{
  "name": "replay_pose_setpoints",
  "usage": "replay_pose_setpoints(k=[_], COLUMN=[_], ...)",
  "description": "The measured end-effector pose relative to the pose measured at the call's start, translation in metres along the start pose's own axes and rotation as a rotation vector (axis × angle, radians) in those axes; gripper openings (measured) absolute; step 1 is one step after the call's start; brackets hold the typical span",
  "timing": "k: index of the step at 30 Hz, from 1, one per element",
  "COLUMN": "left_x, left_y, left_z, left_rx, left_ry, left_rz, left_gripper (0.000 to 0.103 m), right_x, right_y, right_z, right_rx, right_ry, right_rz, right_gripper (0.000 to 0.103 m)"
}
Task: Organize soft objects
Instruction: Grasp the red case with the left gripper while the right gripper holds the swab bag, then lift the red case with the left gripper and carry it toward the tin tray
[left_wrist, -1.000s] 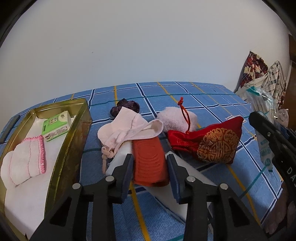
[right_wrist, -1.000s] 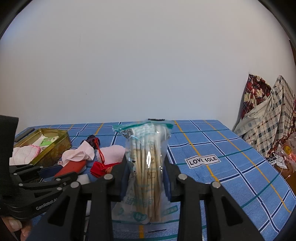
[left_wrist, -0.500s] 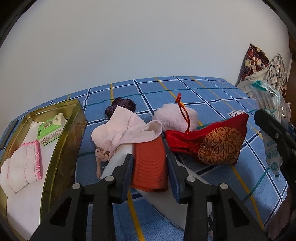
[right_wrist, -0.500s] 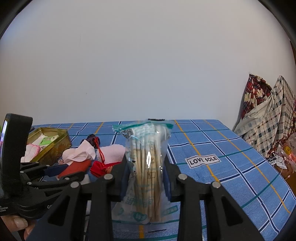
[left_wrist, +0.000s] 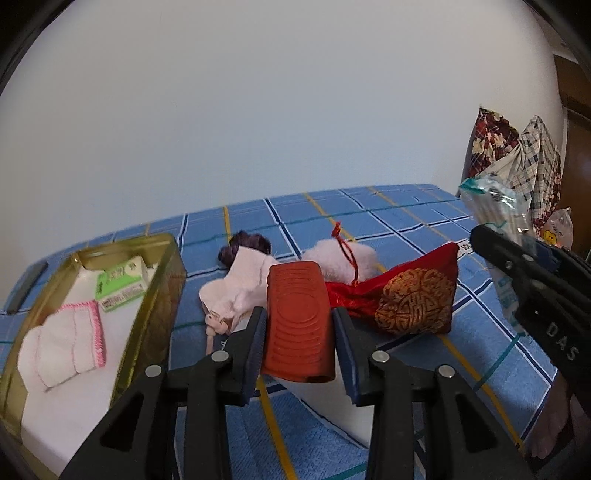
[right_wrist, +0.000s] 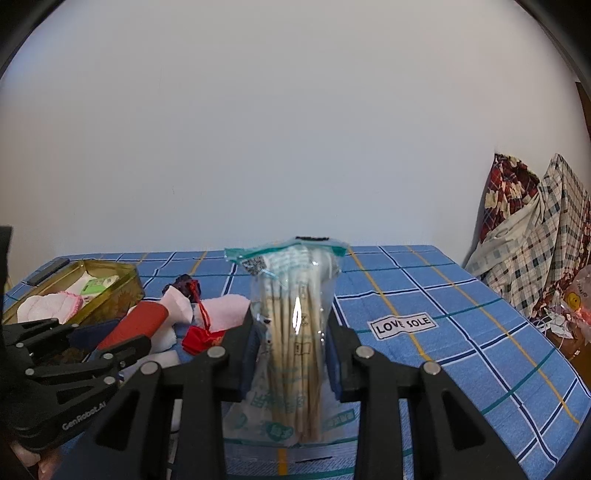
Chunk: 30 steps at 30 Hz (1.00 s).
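Left hand-held gripper (left_wrist: 297, 332) clamps a ribbed red pad (left_wrist: 297, 325), lifted right of the gold tin (left_wrist: 155, 295). Right hand-held gripper (right_wrist: 291, 328) grips an upright bag of sticks (right_wrist: 295, 332) (zip-top) above the bed (right_wrist: 461, 332).

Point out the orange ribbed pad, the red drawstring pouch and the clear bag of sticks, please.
orange ribbed pad (left_wrist: 298, 325): left wrist view, middle of its ribbed face.
red drawstring pouch (left_wrist: 413, 301): left wrist view, on its gold embroidered patch.
clear bag of sticks (right_wrist: 295, 332): right wrist view, mid-bundle between the fingers.
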<state>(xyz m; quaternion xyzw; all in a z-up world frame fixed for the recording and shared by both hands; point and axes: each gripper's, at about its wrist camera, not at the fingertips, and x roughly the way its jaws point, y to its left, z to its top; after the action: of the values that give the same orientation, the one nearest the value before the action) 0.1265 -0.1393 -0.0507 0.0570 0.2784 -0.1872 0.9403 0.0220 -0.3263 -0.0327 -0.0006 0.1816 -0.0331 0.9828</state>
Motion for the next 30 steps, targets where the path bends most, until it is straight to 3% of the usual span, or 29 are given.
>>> replay_pose_setpoints(k=[30], left_x=[-0.04], left_y=[0.012], left_z=[-0.008], left_rx=[-0.062], left_ry=[-0.189], left_rz=[0.113], left_gripper=[0.039], right_x=[-0.015], right_y=[0.005], right_z=[-0.002], right_rx=[-0.002], right_ry=[-0.081], right_rz=[-0.002], right_gripper=[0.031])
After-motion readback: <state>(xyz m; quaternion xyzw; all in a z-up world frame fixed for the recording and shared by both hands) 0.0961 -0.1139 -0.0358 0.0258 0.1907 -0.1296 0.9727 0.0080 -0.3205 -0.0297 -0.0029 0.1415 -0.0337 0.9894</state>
